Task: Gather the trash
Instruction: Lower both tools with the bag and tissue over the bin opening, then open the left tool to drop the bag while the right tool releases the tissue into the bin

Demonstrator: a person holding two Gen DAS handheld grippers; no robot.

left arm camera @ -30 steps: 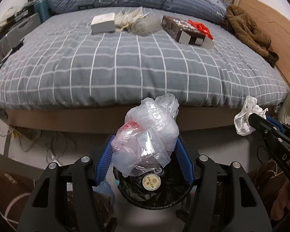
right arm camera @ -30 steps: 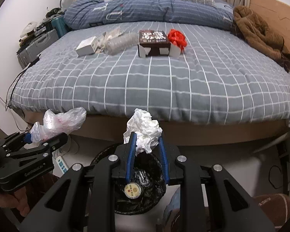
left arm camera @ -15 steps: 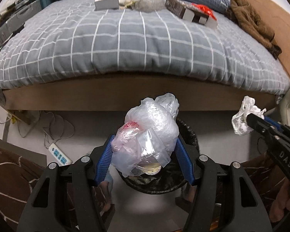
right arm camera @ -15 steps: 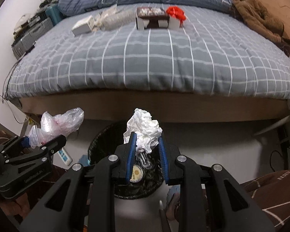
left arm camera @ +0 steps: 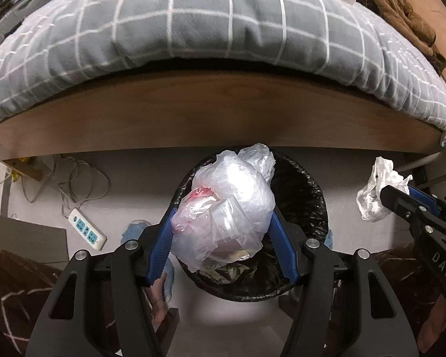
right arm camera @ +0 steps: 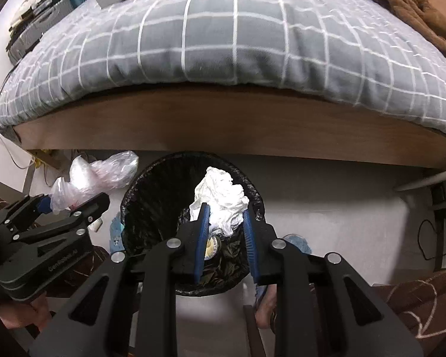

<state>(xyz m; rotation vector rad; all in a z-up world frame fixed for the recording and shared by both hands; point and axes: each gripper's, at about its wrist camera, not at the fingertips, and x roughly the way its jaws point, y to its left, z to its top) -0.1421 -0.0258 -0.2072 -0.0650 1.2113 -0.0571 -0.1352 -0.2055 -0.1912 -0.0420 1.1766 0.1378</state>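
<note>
**Both grippers loaded above the bin**

Left gripper [left arm camera: 223, 223] pinches a clear plastic bag [left arm camera: 227, 208] between its blue pads; the bag bulges well past the fingers and has a red patch showing through its upper left side. Right gripper [right arm camera: 224, 223] is closed on a crumpled white tissue [right arm camera: 221, 199], which sticks up above its pads.

Largest in view is the bed [right arm camera: 223, 47], covered by a grey quilt with a white grid, its wooden side board [left arm camera: 223, 113] running across both views. A brown garment [left arm camera: 401, 9] lies on the far right of the quilt.

On the pale floor in front of the board stands a round bin [left arm camera: 306, 196] with a black liner, holding some dark scraps and a round lid-like piece. Both loads hang over its mouth, the bag at the left and the tissue at the right, apart from each other.

A white power strip [left arm camera: 87, 230] lies on the floor left of the bin, its cable looping toward the bed.
</note>
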